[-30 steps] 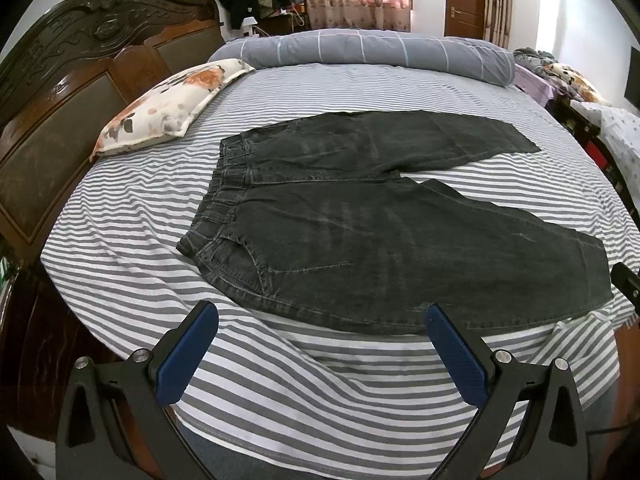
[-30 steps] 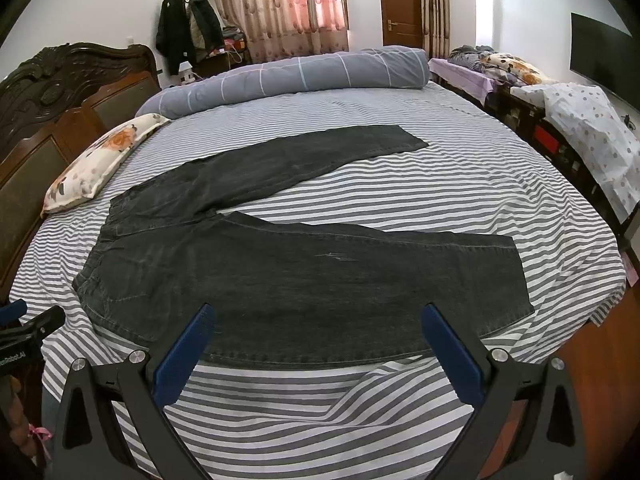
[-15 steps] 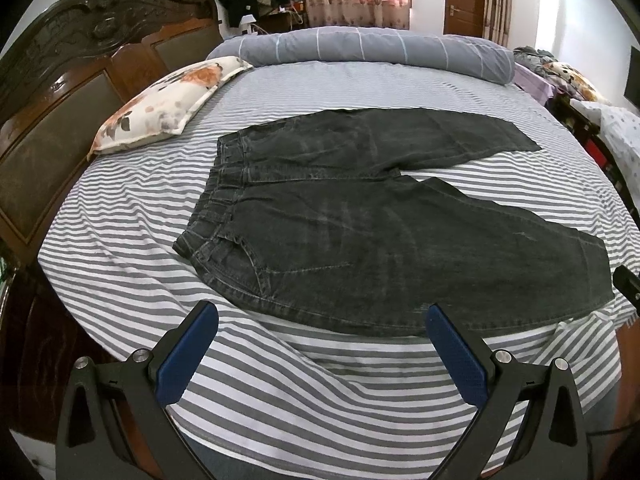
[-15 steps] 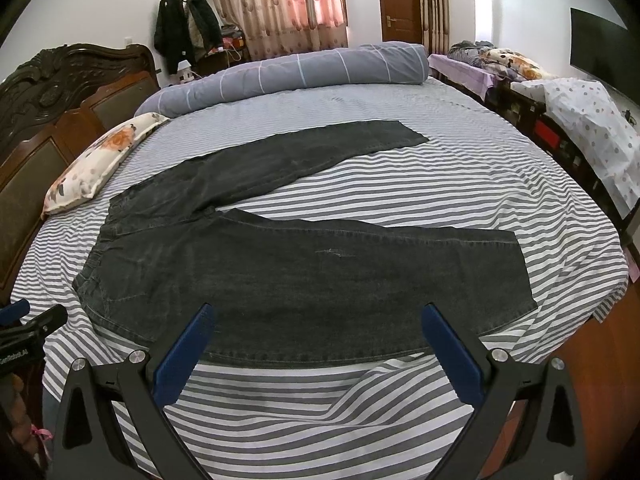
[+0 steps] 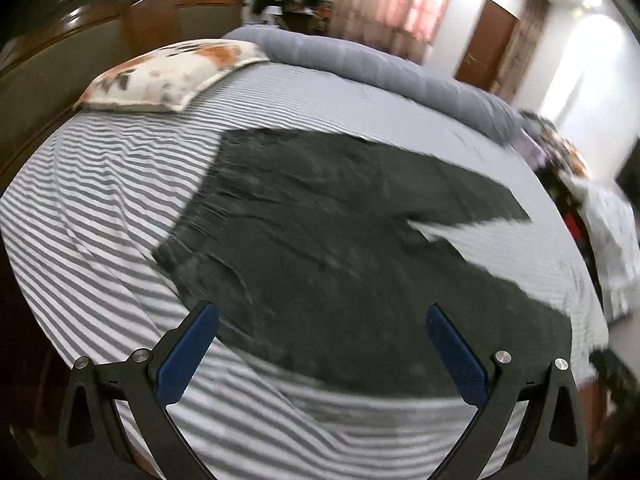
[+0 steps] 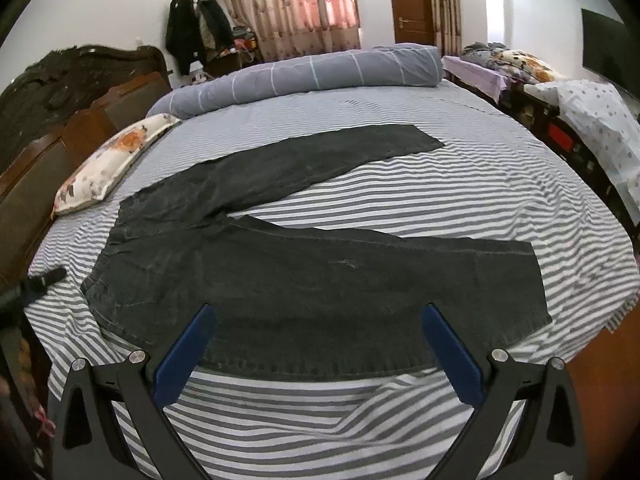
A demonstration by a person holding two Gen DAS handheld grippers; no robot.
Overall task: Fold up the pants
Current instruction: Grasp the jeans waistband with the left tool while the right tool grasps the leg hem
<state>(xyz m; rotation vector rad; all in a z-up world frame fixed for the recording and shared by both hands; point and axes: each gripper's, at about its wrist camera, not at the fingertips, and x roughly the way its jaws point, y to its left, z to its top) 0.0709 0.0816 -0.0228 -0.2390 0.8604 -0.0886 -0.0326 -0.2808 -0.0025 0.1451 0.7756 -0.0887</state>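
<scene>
Dark grey denim pants (image 6: 320, 280) lie flat on the striped bed, waistband to the left and both legs spread apart toward the right. In the left wrist view, which is blurred, the pants (image 5: 340, 248) fill the middle. My left gripper (image 5: 320, 316) is open just above the near edge of the pants by the waistband corner. My right gripper (image 6: 316, 316) is open over the near edge of the closer leg. Neither holds anything. The left gripper's tip (image 6: 44, 280) shows at the left edge of the right wrist view.
A grey-and-white striped sheet (image 6: 500, 200) covers the bed. A floral pillow (image 6: 108, 168) lies by the carved wooden headboard (image 6: 60, 112). A rolled grey quilt (image 6: 304, 72) lies along the far side. Cluttered furniture (image 6: 560, 120) stands to the right of the bed.
My left gripper has swung quickly forward and tilted toward the waistband end, which blurs its view. My right gripper has moved slightly closer to the near leg. The pants lie unchanged.
</scene>
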